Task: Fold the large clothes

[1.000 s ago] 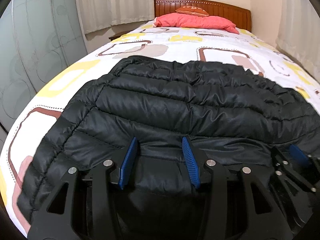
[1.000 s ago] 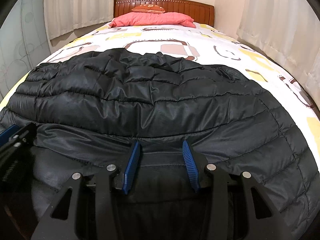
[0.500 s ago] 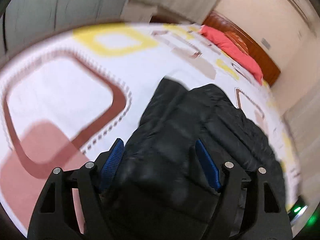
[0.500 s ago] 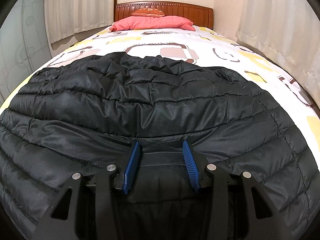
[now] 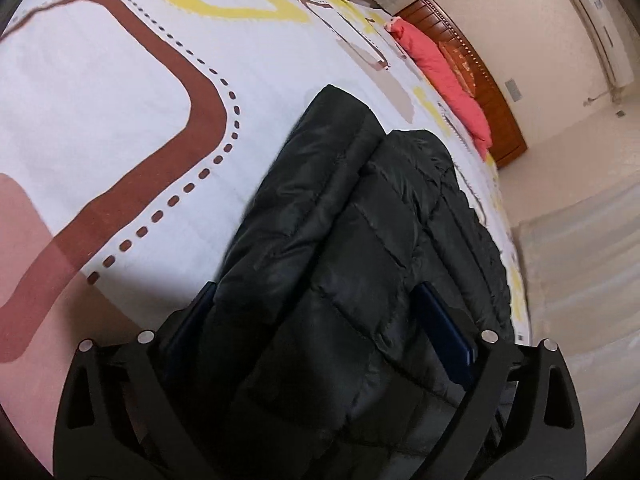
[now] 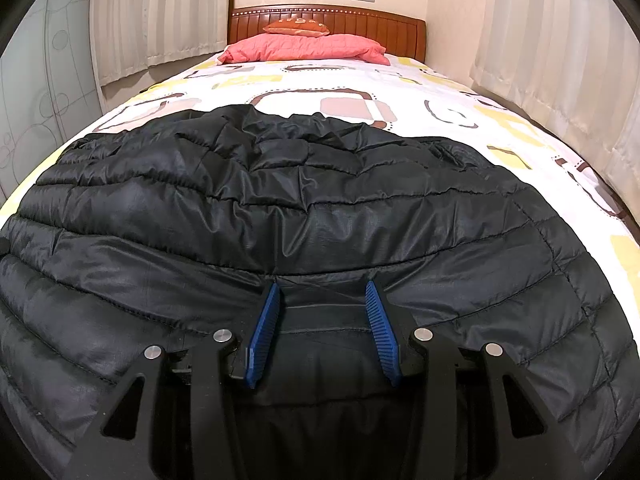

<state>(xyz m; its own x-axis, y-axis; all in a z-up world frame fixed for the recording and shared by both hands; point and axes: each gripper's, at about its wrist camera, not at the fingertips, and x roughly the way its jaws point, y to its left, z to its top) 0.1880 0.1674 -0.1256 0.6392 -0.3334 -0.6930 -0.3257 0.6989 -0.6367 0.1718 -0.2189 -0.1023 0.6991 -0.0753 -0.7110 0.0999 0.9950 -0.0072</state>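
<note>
- The black quilted puffer jacket [image 6: 320,208] lies spread across the near end of the bed [image 6: 400,80], on a white sheet printed with brown, yellow and pink shapes.
- The right hand-held gripper [image 6: 323,324] sits at the jacket's near hem. Its blue pads [image 6: 264,332] stand moderately apart with a flat strip of hem fabric between them. Whether they pinch it cannot be told.
- The left hand-held gripper [image 5: 320,328] is tilted and spread wide. A thick bunched fold of the jacket [image 5: 340,240] fills the gap between its dark blue pads [image 5: 444,324], partly covering the left pad.
- A coral pillow [image 6: 304,49] with an orange cushion [image 6: 298,26] on top rests against the wooden headboard [image 6: 328,18].
- Pale curtains [image 6: 532,36] hang on both sides.
</note>
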